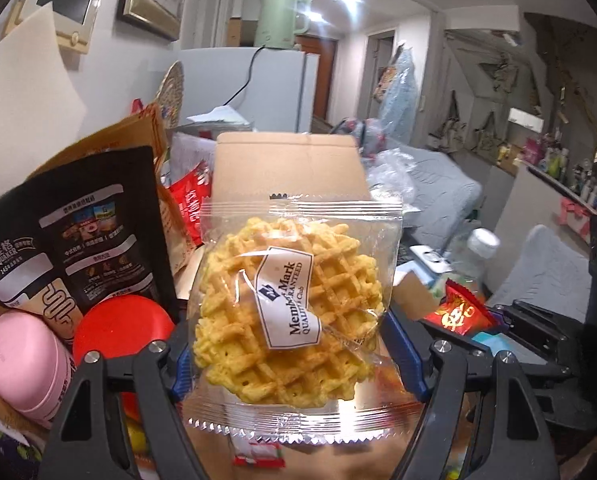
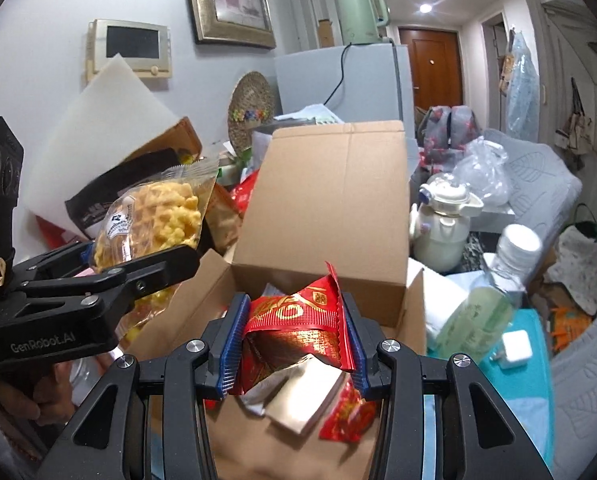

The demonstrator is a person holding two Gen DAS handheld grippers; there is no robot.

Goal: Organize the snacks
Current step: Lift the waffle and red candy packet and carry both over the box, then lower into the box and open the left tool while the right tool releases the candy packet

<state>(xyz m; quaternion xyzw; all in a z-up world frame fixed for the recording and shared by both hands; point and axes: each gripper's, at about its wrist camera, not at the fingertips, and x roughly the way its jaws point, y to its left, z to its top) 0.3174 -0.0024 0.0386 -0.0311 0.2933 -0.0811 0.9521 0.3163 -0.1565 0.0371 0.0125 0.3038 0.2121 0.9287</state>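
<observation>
**Mina:** Nearest the left wrist lens is the left gripper point(image 1: 294, 344), its black arms bolted with silver screws and its blue ribbed pads pressed on either side of a waffle packet point(image 1: 292, 316). So the jaws are holding that packet, fairly wide apart.

**Tom:** What's it like?

**Mina:** Clear crinkly film with serrated seals top and bottom, a round golden grid-patterned waffle inside, and a white "Member's Mark" label. The lower seal glares, so whatever lies beneath is hard to read; only a red-and-white scrap shows.

**Tom:** And the other side?

**Mina:** The right gripper point(image 2: 294, 344) has its jaws clamped on a red foil snack packet point(image 2: 298, 328), glossy, with gold print and a silvery torn-looking flap. It's crumpled, so I can't read the characters. It hangs just above the open cardboard box point(image 2: 330, 208).

**Tom:** Can you see inside the box?

**Mina:** Barely. The packet and jaws cover most of it; matte brown flaps stand upright behind. From the right wrist view the waffle packet sits to the box's left, above its side flap.

**Tom:** Anything around?

**Mina:** A black Quaker oats bag point(image 1: 70, 240), a smooth pink rounded container point(image 1: 26, 364) and a red lid point(image 1: 124, 330) on the left, all partly cut off. A blurred clear plastic bottle point(image 2: 494, 292) leans at the right beside a cream ceramic teapot point(image 2: 442, 220).
</observation>
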